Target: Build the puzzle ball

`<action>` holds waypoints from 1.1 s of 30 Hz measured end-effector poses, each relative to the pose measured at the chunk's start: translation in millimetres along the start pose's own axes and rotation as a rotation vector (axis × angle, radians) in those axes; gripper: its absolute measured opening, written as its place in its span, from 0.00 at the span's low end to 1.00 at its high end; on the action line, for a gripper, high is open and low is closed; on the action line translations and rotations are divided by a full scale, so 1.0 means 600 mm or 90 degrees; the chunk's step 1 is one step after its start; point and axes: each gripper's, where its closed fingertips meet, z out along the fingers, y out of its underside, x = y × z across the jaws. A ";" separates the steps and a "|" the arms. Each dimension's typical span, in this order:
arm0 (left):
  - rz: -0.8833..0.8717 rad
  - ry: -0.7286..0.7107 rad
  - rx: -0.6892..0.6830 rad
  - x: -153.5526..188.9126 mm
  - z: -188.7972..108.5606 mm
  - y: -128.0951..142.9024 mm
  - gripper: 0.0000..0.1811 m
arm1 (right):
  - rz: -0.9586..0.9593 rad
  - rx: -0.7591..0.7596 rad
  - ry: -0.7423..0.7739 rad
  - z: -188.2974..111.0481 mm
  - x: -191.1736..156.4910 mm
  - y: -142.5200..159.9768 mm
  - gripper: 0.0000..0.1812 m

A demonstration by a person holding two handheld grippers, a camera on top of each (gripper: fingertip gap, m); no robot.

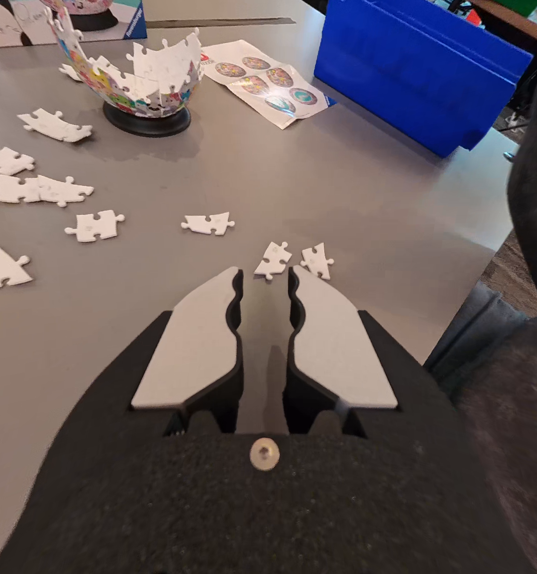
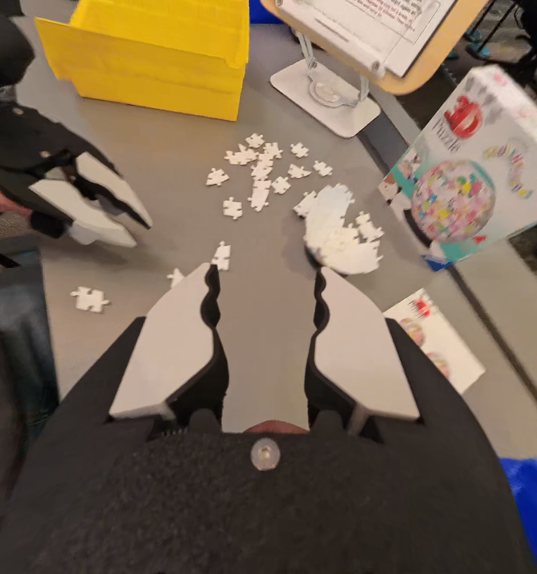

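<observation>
Left wrist view, left to right. Loose puzzle pieces (image 1: 54, 125) lie white side up across the grey table (image 1: 323, 186). I judge them light, thin and stiff, slick on this surface; best pinched across an edge or tab once one side is tipped up.

The puzzle ball (image 1: 136, 80) is a half-built open shell on its black stand (image 1: 147, 119), far left. It looks fragile: interlocked by tabs only, so I would support the rim from outside, not squeeze.

My left gripper (image 1: 265, 273) hangs with fingers parted by a narrow gap, holding nothing; two single pieces (image 1: 273, 261) lie just beyond its tips.

Sticker sheet (image 1: 270, 82) lies flat right of the ball. The blue bin (image 1: 416, 71) is far right; I cannot see inside it.

Right wrist view. The yellow bin (image 2: 149, 62) is at the far left of the table; contents hidden. My right gripper (image 2: 265, 273) is spread wide, empty, above bare table. The puzzle box (image 2: 465, 174) stands at right, closed as far as I can tell.
</observation>
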 end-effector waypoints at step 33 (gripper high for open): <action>0.018 0.069 -0.021 0.012 -0.001 0.009 0.19 | -0.316 -0.420 -0.286 0.389 0.177 0.140 0.21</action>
